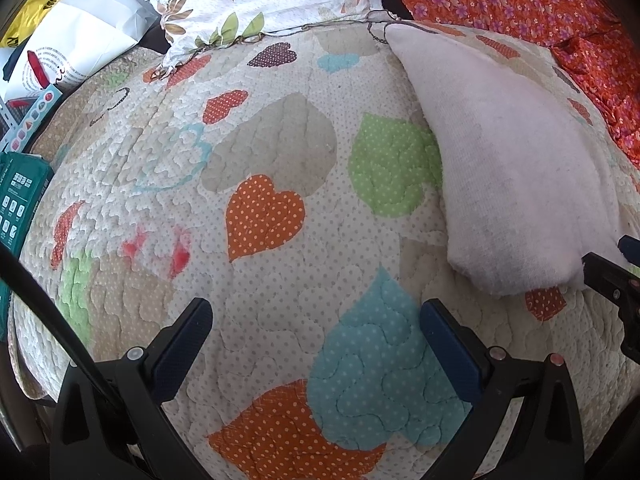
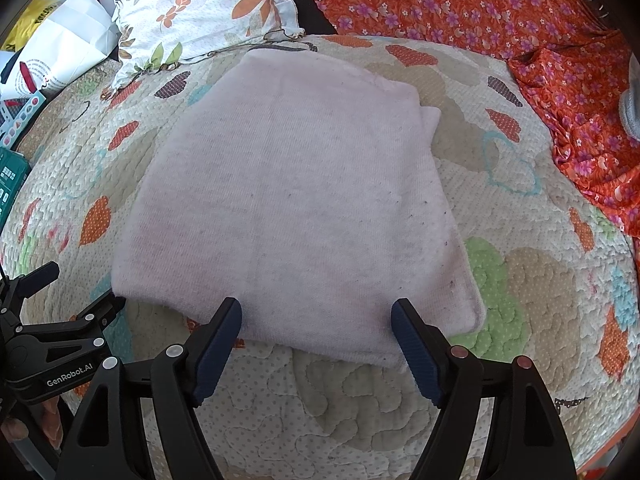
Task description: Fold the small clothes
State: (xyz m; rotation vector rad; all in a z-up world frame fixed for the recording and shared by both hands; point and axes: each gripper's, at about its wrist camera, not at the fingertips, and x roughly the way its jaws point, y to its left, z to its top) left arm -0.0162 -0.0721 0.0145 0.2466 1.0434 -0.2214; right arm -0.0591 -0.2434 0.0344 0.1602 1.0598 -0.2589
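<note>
Over the folded garment (image 2: 296, 200), right tool (image 2: 316, 320) gapes wide, empty.

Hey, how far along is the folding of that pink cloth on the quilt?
Done, it seems: the pink cloth lies flat on the quilt as a layered rectangle, with stacked edges showing at its right side. In hand: nothing; the right gripper and left gripper are both open and empty. Left: perhaps another fold or setting it aside; no other unfolded small clothes are visible.
</note>
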